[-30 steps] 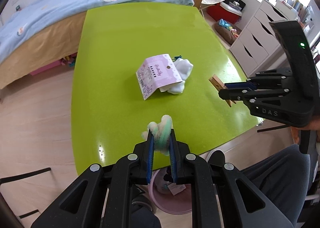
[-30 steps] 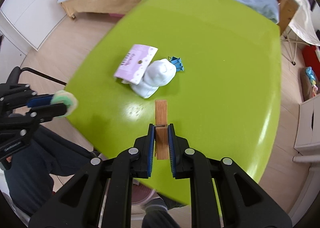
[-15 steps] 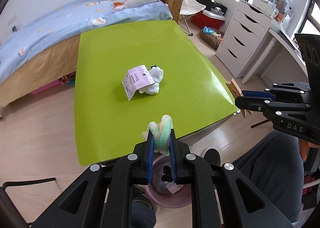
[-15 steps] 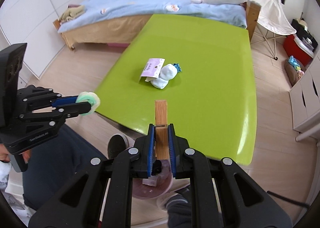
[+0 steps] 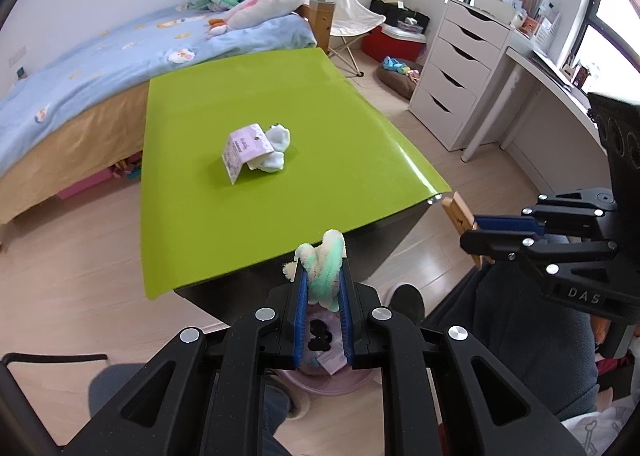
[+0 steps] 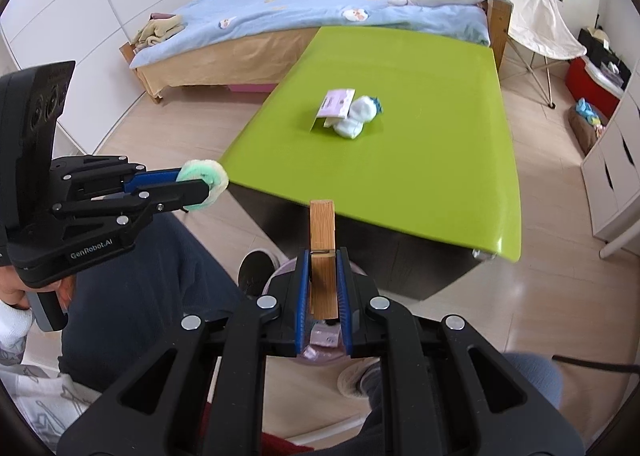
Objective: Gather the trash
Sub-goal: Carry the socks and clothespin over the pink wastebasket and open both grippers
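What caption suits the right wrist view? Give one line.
Right gripper clamps a wooden clothespin above a pink bin.

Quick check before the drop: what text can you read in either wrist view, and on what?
"GenRobot.AI": on the body of the left tool, seen from the right wrist.
"DAS": on the body of the right tool, cut off at the edge of the left wrist view.
Pink card on the green table: print too small to read.

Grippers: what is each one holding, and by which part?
Left gripper pinches a fuzzy green-white scrap by its lower half; right gripper clamps a wooden clothespin by its lower end.
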The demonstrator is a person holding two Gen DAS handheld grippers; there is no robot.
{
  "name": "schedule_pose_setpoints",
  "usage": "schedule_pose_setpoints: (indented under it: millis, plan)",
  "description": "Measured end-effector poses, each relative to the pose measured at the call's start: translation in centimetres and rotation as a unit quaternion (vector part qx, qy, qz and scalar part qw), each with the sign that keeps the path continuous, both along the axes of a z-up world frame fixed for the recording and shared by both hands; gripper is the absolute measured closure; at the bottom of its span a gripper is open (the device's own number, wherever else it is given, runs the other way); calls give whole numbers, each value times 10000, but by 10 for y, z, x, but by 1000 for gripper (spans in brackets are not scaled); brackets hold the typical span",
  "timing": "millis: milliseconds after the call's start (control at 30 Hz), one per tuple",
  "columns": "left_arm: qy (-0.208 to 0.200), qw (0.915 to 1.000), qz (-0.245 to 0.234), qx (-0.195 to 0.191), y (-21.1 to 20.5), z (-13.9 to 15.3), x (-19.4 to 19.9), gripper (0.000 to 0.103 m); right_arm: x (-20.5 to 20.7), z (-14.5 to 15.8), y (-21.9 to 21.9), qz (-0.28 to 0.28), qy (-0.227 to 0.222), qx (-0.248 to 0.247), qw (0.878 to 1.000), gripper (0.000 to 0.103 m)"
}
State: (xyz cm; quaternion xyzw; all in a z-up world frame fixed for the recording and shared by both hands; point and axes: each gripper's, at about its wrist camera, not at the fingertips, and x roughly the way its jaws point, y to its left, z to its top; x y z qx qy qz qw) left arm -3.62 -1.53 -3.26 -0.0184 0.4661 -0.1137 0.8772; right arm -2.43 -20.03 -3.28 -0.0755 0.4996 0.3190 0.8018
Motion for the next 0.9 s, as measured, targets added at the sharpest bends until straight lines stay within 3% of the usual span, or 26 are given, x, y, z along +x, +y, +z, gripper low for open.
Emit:
schedule_pose_setpoints:
  millis: [367, 533, 600, 767, 900]
  plan:
    - [195, 9995, -251, -86, -19, -13, -11, 89, -16, -12, -13, -120, 200, 24, 9997, 90]
    - [234, 9992, -269, -183, -19, -15, -9, 81, -13, -10, -14, -130, 201, 83, 9997, 90]
    - [279, 9991, -230, -240, -17, -17, -8, 60, -12, -9, -15, -147, 207, 102, 9996, 90]
    - [260, 9992, -44, -294, -11, -22, -9, 21, -14, -10, -15, -143, 219, 105, 9996, 90]
    - [197, 9993, 127, -291, -5, -21, -9, 11, -15, -10, -13, -93, 242, 114, 9996, 90]
